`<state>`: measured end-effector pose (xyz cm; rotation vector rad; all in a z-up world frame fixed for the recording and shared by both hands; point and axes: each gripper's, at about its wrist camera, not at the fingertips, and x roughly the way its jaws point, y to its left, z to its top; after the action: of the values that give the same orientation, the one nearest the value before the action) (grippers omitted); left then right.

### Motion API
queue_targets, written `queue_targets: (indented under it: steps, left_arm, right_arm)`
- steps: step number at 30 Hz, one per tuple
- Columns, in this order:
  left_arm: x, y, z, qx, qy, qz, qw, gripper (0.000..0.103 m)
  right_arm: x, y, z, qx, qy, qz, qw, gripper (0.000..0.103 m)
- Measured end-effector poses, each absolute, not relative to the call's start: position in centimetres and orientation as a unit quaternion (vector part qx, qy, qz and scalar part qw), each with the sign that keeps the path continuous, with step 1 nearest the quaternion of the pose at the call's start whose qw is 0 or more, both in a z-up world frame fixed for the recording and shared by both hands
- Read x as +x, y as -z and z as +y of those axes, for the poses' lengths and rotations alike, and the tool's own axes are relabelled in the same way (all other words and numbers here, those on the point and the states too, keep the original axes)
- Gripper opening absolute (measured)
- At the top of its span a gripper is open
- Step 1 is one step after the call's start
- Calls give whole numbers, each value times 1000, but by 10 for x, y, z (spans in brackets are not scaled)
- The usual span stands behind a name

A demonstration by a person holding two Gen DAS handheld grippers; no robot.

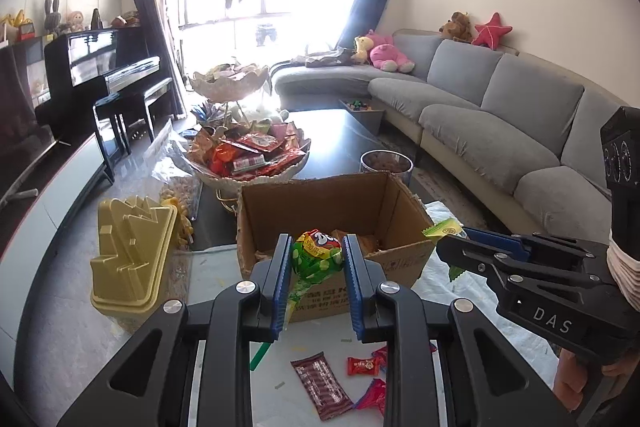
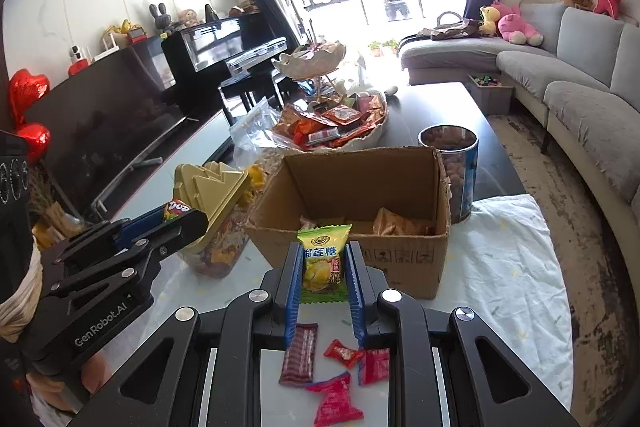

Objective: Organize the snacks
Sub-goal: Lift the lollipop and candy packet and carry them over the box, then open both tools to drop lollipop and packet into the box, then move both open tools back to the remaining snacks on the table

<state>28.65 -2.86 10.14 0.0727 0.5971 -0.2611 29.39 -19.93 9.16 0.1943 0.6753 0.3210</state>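
My left gripper (image 1: 316,255) is shut on a green wrapped lollipop (image 1: 314,259), whose green stick hangs down toward the table. It hovers just in front of an open cardboard box (image 1: 320,203) with a few snacks inside. In the right wrist view, my right gripper (image 2: 323,253) is shut on a yellow-green candy packet (image 2: 322,263), also before the box (image 2: 360,183). Each gripper shows in the other's view: the right gripper (image 1: 460,239) at the right edge, the left gripper (image 2: 182,221) at the left. A brown bar (image 2: 299,353) and several red candies (image 2: 343,353) lie on the table below.
A jar with a gold lid (image 1: 132,255) stands left of the box. Behind it are a tiered shell bowl stand (image 1: 248,155) heaped with snacks and a tin of nuts (image 2: 452,163). A white cloth (image 2: 508,259) covers the table's right side. A grey sofa (image 1: 500,131) lines the right.
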Motion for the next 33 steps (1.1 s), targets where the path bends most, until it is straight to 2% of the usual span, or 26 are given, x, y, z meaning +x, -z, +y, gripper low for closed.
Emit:
queue_targets:
  steps: [12,25,27,28,29,31,33]
  left_arm:
    - [337,-100,-29,55,116,297,946,26]
    - [401,-72,-33,39,120,340,932,26]
    - [404,-69,-34,46,110,345,931,39]
    - [403,-69,-33,48,102,342,933,53]
    - [400,-69,-32,50,95,336,936,61]
    - [394,-71,-31,51,92,331,938,62]
    - [386,-72,-29,46,94,332,937,67]
  right_arm:
    - [345,-92,-207,84,-135,336,928,23]
    - [395,-73,-210,83,-121,352,925,23]
    - [402,-71,-211,82,-115,354,924,24]
    - [405,-71,-210,81,-112,357,924,32]
    - [406,-70,-212,83,-109,360,923,45]
    - [404,-68,-215,89,-101,360,923,51]
    - [399,-67,-216,89,-99,361,923,51]
